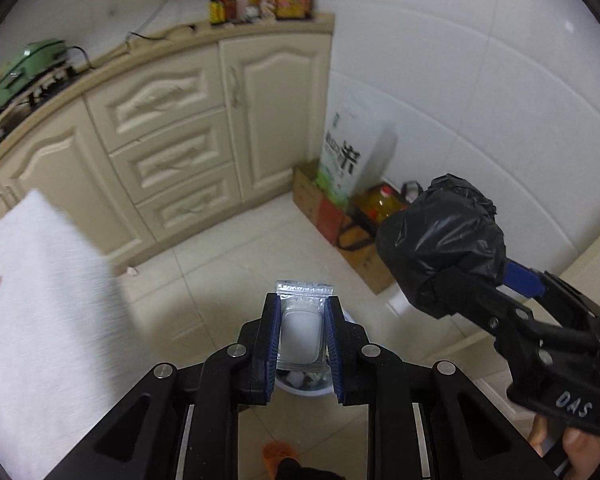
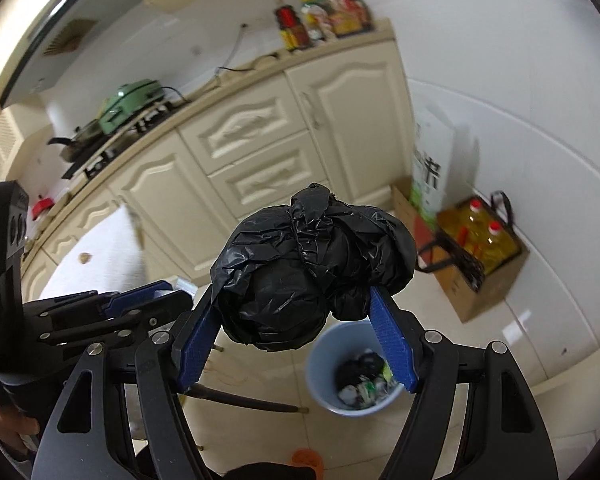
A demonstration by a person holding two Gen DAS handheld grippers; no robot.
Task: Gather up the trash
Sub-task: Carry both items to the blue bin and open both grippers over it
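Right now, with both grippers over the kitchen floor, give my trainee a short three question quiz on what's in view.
1. True or false: the left gripper is shut on a clear zip pouch.
2. What does the right gripper hold? A) a green pan B) a black bag bundle C) an oil bottle
3. Which container on the floor already holds trash?

Key: 1 true; 2 B; 3 the blue bin, below the grippers.

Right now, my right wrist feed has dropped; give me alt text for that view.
The right gripper clamps a crumpled black plastic bag between its blue pads, above a blue-grey trash bin already holding litter on the tiled floor. Cream kitchen cabinets curve behind, and the left gripper shows at left.
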